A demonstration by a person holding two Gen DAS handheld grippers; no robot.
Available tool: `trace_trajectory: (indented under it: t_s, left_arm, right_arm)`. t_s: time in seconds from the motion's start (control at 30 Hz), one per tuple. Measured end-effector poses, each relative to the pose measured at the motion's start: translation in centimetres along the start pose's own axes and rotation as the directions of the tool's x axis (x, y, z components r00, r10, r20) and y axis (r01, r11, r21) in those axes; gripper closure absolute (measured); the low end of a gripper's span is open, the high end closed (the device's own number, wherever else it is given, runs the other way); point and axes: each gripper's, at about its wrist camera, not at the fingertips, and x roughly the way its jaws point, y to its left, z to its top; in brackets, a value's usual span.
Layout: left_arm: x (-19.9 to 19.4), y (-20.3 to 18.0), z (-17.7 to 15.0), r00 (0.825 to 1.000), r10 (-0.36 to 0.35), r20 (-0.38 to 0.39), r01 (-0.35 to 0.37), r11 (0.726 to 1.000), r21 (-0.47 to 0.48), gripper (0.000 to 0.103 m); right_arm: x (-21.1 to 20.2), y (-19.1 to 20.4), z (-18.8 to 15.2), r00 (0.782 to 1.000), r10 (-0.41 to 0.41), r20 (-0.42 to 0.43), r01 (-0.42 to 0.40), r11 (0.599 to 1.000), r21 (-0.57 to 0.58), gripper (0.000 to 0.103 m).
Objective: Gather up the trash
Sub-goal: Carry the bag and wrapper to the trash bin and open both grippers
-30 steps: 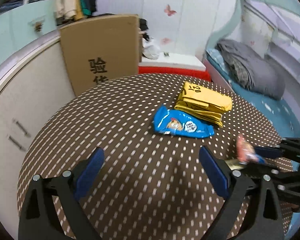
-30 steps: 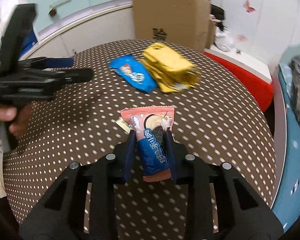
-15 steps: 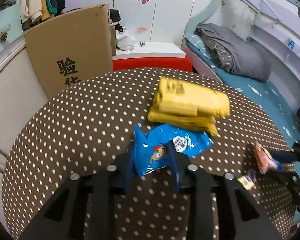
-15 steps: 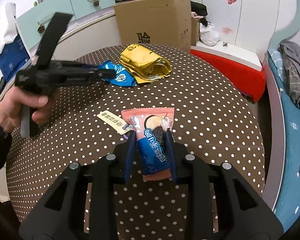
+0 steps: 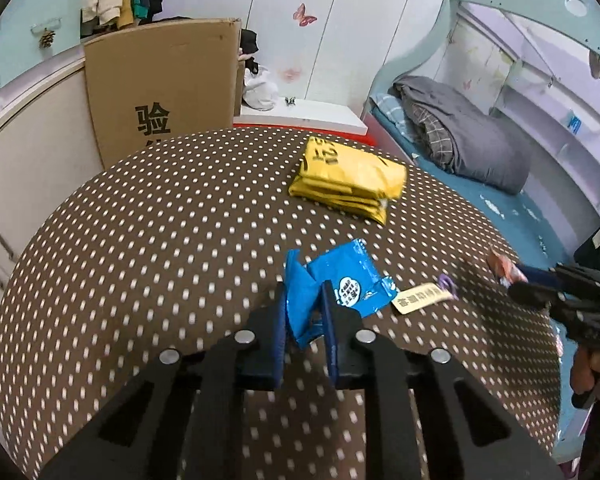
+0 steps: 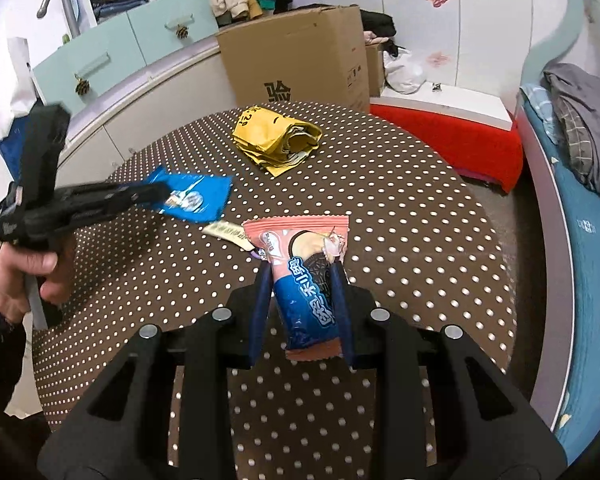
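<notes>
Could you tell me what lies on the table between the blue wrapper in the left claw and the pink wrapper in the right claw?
A small cream paper tag with a purple bit at its end lies flat on the dotted tablecloth; the left wrist view shows it best.

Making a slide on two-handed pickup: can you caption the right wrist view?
Right gripper clamps a pink cookie wrapper above the dotted table; left gripper holds a blue wrapper.

Folded bags (image 5: 350, 178) at twelve o'clock on the table (image 5: 140, 248), tag (image 5: 420, 299) at three beside the wrapper (image 5: 340, 284), cardboard box (image 5: 160, 92) behind at eleven.
</notes>
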Motion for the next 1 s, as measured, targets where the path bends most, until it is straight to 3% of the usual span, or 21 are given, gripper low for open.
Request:
trace_trajectory:
  t_s: [0.2, 0.43, 0.73, 1.0]
  left_arm:
    - [-2.6, 0.4, -1.7, 0.999, -0.024, 0.026, 0.025, 0.999, -0.044, 0.089]
    - [-6.1, -0.9, -1.2, 0.995, -0.032, 0.093, 0.035, 0.999, -0.029, 0.09]
    - [-9.5, -6.8, 2.2, 0.976, -0.099, 0.196, 0.087, 0.994, 0.067, 0.09]
    - [-9.4, -14.6, 4.6, 0.959, -0.185, 0.216, 0.144, 0.971, 0.19, 0.09]
  right_arm:
    - [-2.2, -0.5, -0.2, 0.999, -0.01, 0.039, 0.009, 1.0, 0.015, 0.073]
    - [-5.4, -1.7, -0.1, 0.994, -0.031, 0.104, 0.028, 0.999, 0.029, 0.073]
    - [-10.8, -5.5, -0.2, 0.974, -0.097, 0.204, 0.078, 0.992, 0.096, 0.073]
    - [-16.1, -11.2, -2.0, 0.941, -0.195, 0.276, 0.13, 0.963, 0.237, 0.073]
